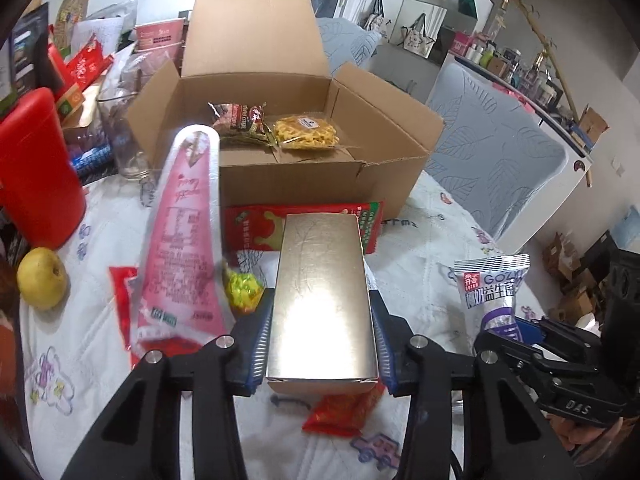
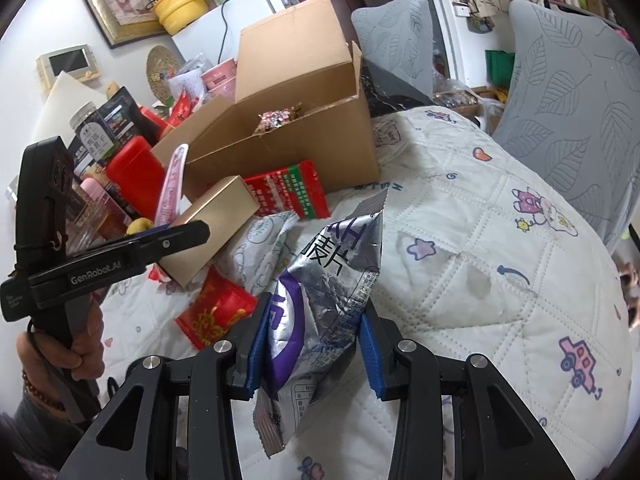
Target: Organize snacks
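My left gripper point(image 1: 322, 344) is shut on a gold box point(image 1: 322, 300), held above the quilted table; it also shows in the right wrist view point(image 2: 216, 228). A pink snack packet point(image 1: 180, 248) leans beside it. My right gripper point(image 2: 312, 344) is shut on a silver and purple snack bag point(image 2: 324, 296), also seen in the left wrist view point(image 1: 494, 292). An open cardboard box point(image 1: 320, 176) stands ahead, holding a noodle packet point(image 1: 240, 120) and a yellow snack pack point(image 1: 306, 132).
A red snack pack point(image 1: 256, 228) lies against the box front. A small red packet point(image 1: 344, 412), a yellow-green sweet point(image 1: 242, 290), a yellow pear point(image 1: 42, 278), a red canister point(image 1: 38, 168) and a glass point(image 1: 124, 136) sit around. Grey chairs point(image 1: 500, 152) stand at right.
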A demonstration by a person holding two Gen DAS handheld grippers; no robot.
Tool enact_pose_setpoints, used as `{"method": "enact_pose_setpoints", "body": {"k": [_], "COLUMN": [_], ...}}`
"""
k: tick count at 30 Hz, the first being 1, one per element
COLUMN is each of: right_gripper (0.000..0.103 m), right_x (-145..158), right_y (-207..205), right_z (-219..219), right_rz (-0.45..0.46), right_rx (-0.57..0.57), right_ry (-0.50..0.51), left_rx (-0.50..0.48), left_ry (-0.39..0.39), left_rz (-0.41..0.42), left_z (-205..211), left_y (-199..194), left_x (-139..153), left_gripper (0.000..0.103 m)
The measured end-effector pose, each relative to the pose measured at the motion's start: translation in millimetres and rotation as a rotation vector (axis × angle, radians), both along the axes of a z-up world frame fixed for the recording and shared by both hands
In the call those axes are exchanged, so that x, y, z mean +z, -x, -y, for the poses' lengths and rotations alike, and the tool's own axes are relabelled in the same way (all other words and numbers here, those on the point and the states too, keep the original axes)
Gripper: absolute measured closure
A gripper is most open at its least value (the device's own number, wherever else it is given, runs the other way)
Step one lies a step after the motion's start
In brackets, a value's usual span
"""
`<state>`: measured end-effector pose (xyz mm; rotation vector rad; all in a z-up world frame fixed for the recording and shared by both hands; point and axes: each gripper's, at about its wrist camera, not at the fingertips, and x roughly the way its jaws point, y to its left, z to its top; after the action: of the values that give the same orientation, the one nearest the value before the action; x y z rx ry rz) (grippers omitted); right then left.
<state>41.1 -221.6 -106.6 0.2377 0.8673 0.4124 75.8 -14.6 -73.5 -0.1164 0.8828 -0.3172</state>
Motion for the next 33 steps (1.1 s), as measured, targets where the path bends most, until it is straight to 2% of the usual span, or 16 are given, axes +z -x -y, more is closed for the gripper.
{"method": "enact_pose_setpoints", "body": {"k": [7, 16, 24, 31, 33], "right_gripper": [0.063, 0.063, 0.063, 0.06, 0.058], "right_x": [7.5, 4.1, -9.4, -18.2, -19.7], "right_y": [15.6, 34.9, 31.7, 26.5, 25.0], "right_z": [0.6, -8.9, -21.3, -21.9, -23.9], "right_rz": [0.013, 0.001, -0.043, -0.083, -0.087], "right_rx": [0.017, 0.063, 0.081, 0.083, 0.084], "right_ry": [0.001, 0.065, 0.107, 0.118, 0.122], "left_rx": [0.001, 0.016, 0.003, 0.055, 0.068], "left_ry": [-0.025, -0.035, -0.057, 0.054, 0.066], "left_rz": [0.027, -0.028, -0.116, -0.217, -0.201], "left_z": [-2.2, -10.0, -6.2, -18.9, -19.4], "left_y": [42.2, 91.5, 85.9, 63.8, 62.5], "left_x": [16.0, 5.2, -29.8, -53.0, -54.4], "left_gripper": [0.06, 0.06, 0.059, 0.057, 0.057]}}
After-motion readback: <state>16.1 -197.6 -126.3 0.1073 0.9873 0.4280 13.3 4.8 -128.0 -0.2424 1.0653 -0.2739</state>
